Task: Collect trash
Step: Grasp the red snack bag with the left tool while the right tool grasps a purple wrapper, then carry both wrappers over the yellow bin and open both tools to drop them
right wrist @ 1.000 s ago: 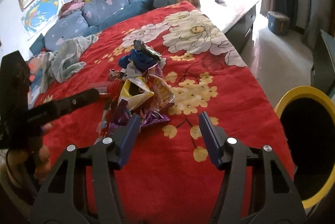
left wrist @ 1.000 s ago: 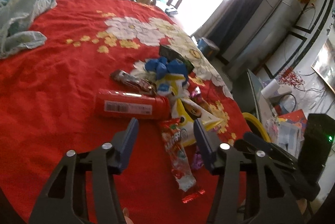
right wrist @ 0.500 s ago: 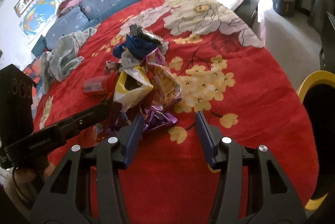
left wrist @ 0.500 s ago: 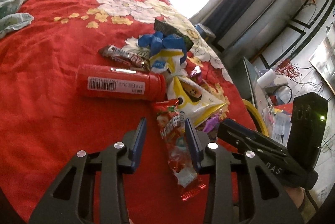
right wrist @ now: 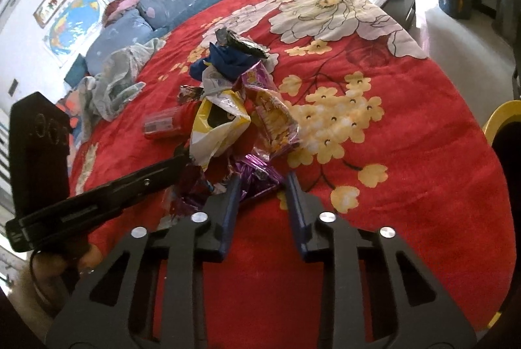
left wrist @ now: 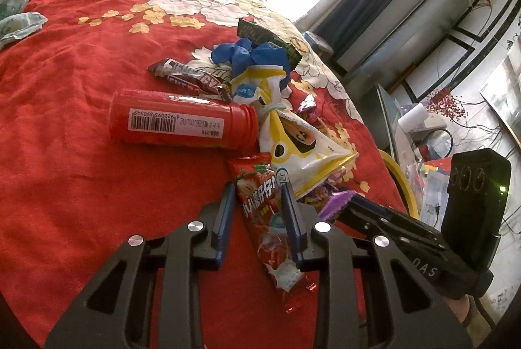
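Observation:
A pile of snack wrappers lies on the red flowered bedspread (left wrist: 65, 88). My left gripper (left wrist: 257, 192) straddles a red strawberry wrapper (left wrist: 260, 209) that lies flat. Its jaws are closing, with the pads at the wrapper's edges but not squeezing it. Just beyond lie a red canister (left wrist: 179, 124) on its side and a yellow-white bag (left wrist: 302, 150). My right gripper (right wrist: 263, 184) is closing around a crumpled purple wrapper (right wrist: 257, 174) at the near edge of the pile, with a gap left on the right side. Both grippers work side by side.
A yellow-rimmed bin (right wrist: 498, 117) stands off the bed's right edge. A chocolate bar wrapper (left wrist: 189, 77), a blue bundle (left wrist: 250, 54) and a dark packet (left wrist: 260, 33) sit at the far side of the pile. A pale cloth (right wrist: 120, 78) lies near the sofa (right wrist: 169, 0).
Both grippers sank toward the pile and their jaws narrowed. The left now frames the red wrapper and the right frames the purple one.

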`<action>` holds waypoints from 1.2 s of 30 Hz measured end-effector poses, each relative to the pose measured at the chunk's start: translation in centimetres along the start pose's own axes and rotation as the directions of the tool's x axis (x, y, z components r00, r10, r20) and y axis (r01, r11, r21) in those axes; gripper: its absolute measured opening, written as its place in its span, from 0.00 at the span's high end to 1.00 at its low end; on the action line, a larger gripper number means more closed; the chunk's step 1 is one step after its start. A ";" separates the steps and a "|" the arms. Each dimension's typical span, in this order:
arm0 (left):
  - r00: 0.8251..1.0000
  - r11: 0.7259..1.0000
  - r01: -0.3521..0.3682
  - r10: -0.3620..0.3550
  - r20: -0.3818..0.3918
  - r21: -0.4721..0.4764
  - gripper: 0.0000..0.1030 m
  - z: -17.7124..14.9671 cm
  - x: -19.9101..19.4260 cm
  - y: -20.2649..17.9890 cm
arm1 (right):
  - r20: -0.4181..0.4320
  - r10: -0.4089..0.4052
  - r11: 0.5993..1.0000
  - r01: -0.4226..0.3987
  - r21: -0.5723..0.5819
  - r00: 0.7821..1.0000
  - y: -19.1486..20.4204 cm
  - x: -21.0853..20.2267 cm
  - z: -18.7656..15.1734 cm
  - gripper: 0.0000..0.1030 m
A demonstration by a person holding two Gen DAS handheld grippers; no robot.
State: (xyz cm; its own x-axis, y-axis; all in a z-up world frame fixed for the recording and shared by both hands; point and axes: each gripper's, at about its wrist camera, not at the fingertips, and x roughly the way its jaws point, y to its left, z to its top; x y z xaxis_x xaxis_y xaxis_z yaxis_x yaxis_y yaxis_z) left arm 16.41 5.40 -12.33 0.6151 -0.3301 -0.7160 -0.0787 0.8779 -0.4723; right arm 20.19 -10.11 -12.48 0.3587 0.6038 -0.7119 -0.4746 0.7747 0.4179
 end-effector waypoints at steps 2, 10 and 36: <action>1.000 1.000 0.005 -0.005 0.000 0.002 0.74 0.0 -0.1 0.1 | 0.005 0.000 1.000 0.000 -0.003 1.000 0.0 -0.2 -0.1 0.81; 1.000 1.000 0.014 -0.014 0.011 0.007 0.78 0.2 -0.7 0.0 | 0.016 0.011 1.000 -0.011 -0.022 1.000 0.5 -1.5 -0.5 0.89; 0.992 0.994 0.064 -0.073 0.107 0.086 0.82 1.0 -4.4 -4.0 | 0.212 -0.096 0.995 0.102 -0.019 0.973 -1.6 -8.0 1.6 0.89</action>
State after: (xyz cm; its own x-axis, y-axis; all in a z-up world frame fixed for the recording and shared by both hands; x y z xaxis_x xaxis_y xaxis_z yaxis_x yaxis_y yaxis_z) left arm 14.83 3.69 -6.77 0.6993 -0.3544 -0.6208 0.0289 0.8817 -0.4708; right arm 19.40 -15.87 -6.52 0.5649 0.5525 -0.6129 -0.4501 0.8289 0.3323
